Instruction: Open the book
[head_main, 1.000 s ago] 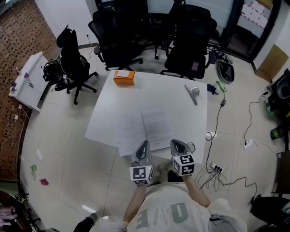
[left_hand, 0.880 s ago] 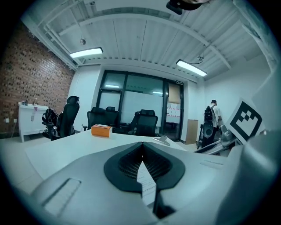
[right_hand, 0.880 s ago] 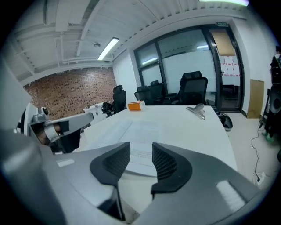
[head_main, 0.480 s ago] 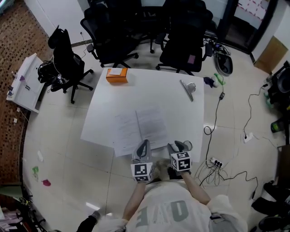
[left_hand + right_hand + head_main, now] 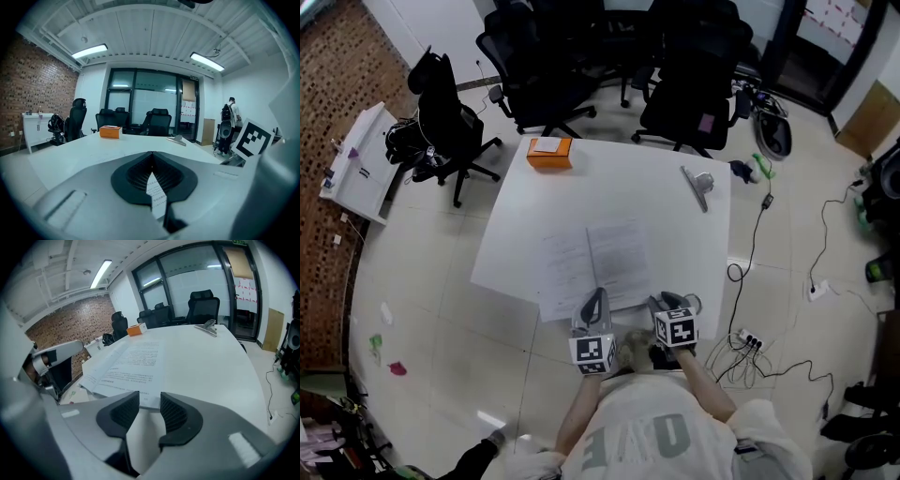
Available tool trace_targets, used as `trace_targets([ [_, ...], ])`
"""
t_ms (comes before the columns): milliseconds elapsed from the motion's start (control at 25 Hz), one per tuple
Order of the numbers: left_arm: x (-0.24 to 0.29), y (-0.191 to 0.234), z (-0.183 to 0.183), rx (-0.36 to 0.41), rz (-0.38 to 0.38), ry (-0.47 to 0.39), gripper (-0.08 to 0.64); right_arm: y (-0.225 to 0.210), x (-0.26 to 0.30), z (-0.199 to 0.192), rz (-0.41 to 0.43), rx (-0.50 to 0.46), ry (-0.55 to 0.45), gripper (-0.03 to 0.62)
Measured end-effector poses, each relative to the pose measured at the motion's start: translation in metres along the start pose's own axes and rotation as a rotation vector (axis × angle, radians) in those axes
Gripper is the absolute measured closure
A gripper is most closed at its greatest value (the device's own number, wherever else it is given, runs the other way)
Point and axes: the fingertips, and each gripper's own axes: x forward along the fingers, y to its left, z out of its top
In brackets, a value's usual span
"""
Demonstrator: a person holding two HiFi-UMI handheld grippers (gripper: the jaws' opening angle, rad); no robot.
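Lying open on table [image 5: 609,178], book [image 5: 600,262], near edge beneath closed left gripper [image 5: 597,298]

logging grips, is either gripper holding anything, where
right gripper just opened, nothing between jaws. left gripper shut; a printed page shows in its gap, cannot tell if pinched.

The book [image 5: 600,262] lay at the surface's [image 5: 656,202] near edge, with a box [image 5: 549,152] far left, a clip [image 5: 698,186] far right and chairs [image 5: 694,84] behind.
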Motion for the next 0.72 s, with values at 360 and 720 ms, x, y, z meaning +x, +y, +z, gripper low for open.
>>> trace_targets([
  [360, 0.003, -0.003, -0.002, -0.012, -0.001, 0.005, 0.543, -0.013, -0.001, -0.001, -0.051, -0.032, 0.024, 0.589],
  [720, 0.003, -0.002, -0.002, -0.013, 0.004, 0.01, 0.543, 0.01, -0.009, 0.014, 0.029, -0.045, -0.022, 0.589],
])
